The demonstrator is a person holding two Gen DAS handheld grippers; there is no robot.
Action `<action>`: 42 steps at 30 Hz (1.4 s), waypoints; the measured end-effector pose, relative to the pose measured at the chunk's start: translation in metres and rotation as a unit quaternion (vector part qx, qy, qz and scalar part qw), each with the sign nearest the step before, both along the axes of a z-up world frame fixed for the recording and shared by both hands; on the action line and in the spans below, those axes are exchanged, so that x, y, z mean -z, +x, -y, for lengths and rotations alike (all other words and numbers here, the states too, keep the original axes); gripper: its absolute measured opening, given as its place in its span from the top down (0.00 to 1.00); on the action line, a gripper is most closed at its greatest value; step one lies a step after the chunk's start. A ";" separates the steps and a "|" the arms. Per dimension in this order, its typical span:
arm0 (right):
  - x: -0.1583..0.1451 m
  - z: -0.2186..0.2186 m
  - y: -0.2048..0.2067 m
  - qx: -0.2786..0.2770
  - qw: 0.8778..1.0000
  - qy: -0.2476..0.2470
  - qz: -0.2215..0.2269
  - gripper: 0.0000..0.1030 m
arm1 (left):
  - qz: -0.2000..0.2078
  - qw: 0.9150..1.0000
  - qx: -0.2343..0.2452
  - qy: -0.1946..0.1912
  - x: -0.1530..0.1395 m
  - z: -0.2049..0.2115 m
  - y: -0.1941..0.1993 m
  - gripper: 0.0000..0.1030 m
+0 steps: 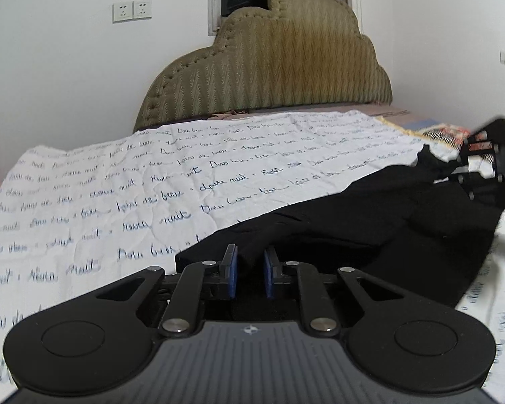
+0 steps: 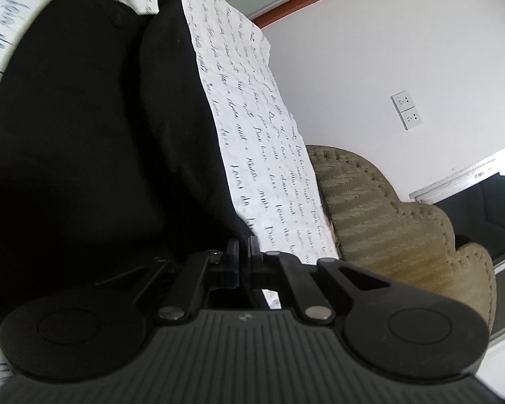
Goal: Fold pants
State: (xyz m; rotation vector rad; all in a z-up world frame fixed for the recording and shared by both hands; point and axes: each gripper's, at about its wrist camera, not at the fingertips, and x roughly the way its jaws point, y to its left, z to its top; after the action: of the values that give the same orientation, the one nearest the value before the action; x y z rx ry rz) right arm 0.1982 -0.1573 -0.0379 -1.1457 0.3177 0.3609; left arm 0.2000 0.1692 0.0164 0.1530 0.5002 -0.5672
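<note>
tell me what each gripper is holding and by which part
Both hold the black pants: left gripper pinches a near edge fold, right gripper clamps another edge; which part cannot be told.

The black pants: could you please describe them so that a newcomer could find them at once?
Start at the olive padded scalloped headboard and come down the white bedsheet printed with blue handwriting. The black fabric pants lie on its right side, the only dark, unprinted cloth on the bed, held between both grippers.
</note>
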 end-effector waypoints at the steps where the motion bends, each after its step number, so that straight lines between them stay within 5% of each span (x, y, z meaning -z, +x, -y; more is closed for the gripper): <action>1: 0.000 0.001 -0.006 0.002 1.000 0.007 -0.006 0.97 | -0.001 1.000 0.000 -0.006 -0.001 -0.003 -0.004 0.85; 17: 0.028 -0.001 -0.069 0.036 0.995 0.058 -0.069 0.98 | -0.026 0.999 -0.025 -0.030 0.016 -0.022 -0.055 0.85; 23: 0.032 -0.005 -0.073 0.046 0.994 0.062 -0.083 0.96 | -0.019 0.994 -0.107 -0.023 0.012 -0.028 -0.059 0.85; 25: 0.019 -0.010 -0.077 0.025 0.992 0.091 -0.083 0.91 | -0.012 0.987 -0.156 -0.034 0.009 -0.033 -0.056 0.81; 26: 0.012 -0.015 -0.075 0.013 0.991 0.107 -0.077 0.86 | -0.011 0.982 -0.185 -0.038 0.009 -0.033 -0.053 0.72; 29: -0.005 -0.042 -0.072 -0.019 0.981 0.182 -0.058 0.76 | -0.001 0.957 -0.285 -0.056 0.014 -0.035 -0.047 0.19; 30: -0.007 -0.055 -0.071 -0.034 0.977 0.205 -0.057 0.73 | 0.011 0.948 -0.314 -0.051 0.017 -0.034 -0.047 0.15; 33: -0.002 -0.098 -0.070 -0.070 0.969 0.234 -0.049 0.72 | 0.038 0.931 -0.361 -0.023 0.026 -0.029 -0.045 0.15; 37: 0.014 -0.150 -0.061 -0.106 0.970 0.215 -0.042 0.72 | 0.046 0.926 -0.372 0.041 0.045 -0.025 -0.041 0.15; 42: 0.026 -0.186 -0.049 -0.127 0.976 0.172 -0.033 0.72 | 0.005 0.919 -0.394 -0.006 0.062 -0.047 -0.039 0.15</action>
State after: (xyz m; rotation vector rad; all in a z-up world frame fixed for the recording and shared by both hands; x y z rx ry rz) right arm 0.1493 0.0285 -0.0640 -0.8351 0.1570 0.6536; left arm 0.1605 0.2165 -0.0452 -0.0642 0.5016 0.2217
